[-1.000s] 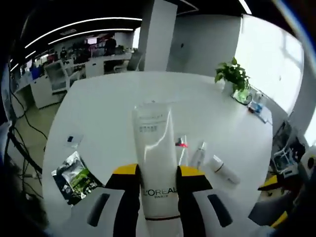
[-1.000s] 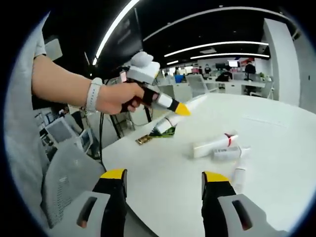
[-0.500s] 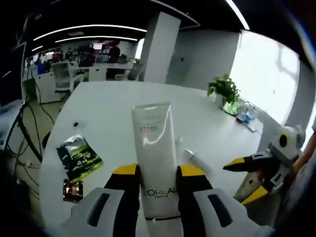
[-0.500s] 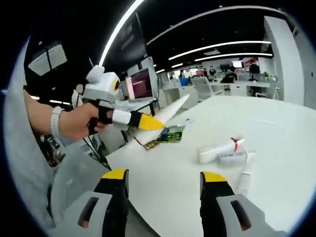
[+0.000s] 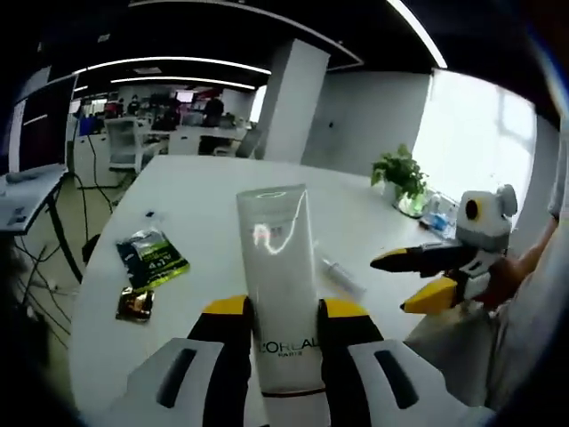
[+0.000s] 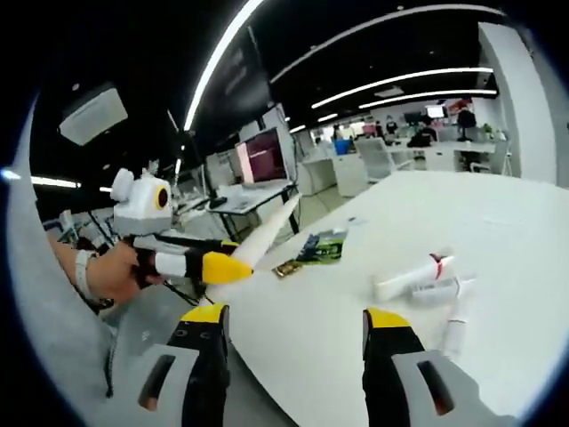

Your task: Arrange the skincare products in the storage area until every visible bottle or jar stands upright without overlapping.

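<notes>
One tube point(image 5: 277, 285) raised, three point(image 6: 433, 283) flat

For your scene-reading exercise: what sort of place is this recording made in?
Most likely an open-plan office: a large white table, rows of desks with monitors and office chairs behind it, and long strip ceiling lights.

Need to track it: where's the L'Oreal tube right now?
In the left gripper view, the L'Oreal tube is clamped in the left gripper, raised above the white table.
</notes>
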A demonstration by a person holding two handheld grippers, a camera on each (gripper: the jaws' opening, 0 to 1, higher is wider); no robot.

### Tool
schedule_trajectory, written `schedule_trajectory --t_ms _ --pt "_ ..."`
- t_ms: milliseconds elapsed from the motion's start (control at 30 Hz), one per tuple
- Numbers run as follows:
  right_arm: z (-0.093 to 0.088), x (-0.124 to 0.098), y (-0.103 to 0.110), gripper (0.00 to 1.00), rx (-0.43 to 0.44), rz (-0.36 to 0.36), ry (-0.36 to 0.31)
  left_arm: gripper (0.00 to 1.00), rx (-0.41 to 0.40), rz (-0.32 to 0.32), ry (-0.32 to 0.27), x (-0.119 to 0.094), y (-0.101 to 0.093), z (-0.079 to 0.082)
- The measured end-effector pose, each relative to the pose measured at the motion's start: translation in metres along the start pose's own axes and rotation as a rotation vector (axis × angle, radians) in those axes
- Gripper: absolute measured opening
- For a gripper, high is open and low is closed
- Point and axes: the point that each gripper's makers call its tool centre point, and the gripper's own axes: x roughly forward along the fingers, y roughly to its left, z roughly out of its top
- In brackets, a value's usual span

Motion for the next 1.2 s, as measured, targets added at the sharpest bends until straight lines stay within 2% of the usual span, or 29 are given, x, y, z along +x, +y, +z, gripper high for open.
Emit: schedule_trajectory --t_ms 67,100,133,233,300,400,500,600,667,767,900,1067,1200 --pt "0.003 0.001 0.006 0.53 0.067 0.045 0.002 0.25 -0.001 -0.006 -0.003 -0.002 -0.004 -0.003" --pt "0.006 0.001 0.007 0.50 0.103 0.053 -0.001 0.25 -0.005 -0.032 -0.015 -0.004 -0.011 -0.005" --pt "0.012 0.001 0.004 0.49 0.083 0.040 -0.026 0.25 -0.022 -0.055 -0.038 -0.004 -0.018 -0.006" --pt "0.015 0.003 0.013 0.50 0.107 0.084 -0.014 0.25 -0.021 -0.086 -0.031 -0.006 -0.032 -0.014" --pt "0.018 0.007 0.020 0.51 0.195 0.124 -0.010 0.25 0.046 -0.109 0.003 -0.005 -0.042 -0.019" --pt "0.023 0.011 0.026 0.52 0.312 0.167 -0.025 0.25 0.039 -0.137 -0.011 -0.004 -0.050 -0.016" --pt "0.023 0.016 0.021 0.50 0.388 0.151 -0.028 0.25 0.042 -0.140 -0.023 -0.006 -0.053 -0.015" --pt "0.025 0.019 0.018 0.44 0.491 0.145 -0.038 0.25 0.049 -0.156 -0.028 -0.007 -0.059 -0.014" --pt "0.025 0.021 0.019 0.37 0.484 0.151 -0.040 0.25 0.072 -0.175 -0.021 -0.007 -0.066 -0.017" --pt "0.023 0.023 0.022 0.23 0.473 0.149 -0.018 0.25 0.113 -0.194 -0.002 -0.006 -0.077 -0.022" --pt "0.019 0.026 0.025 0.11 0.492 0.148 -0.005 0.25 0.141 -0.211 0.006 -0.005 -0.087 -0.025" --pt "0.012 0.028 0.020 0.07 0.520 0.110 0.023 0.25 0.193 -0.193 0.020 -0.004 -0.082 -0.030" --pt "0.013 0.024 0.020 0.05 0.529 0.118 0.027 0.26 0.236 -0.197 0.017 -0.003 -0.086 -0.032"
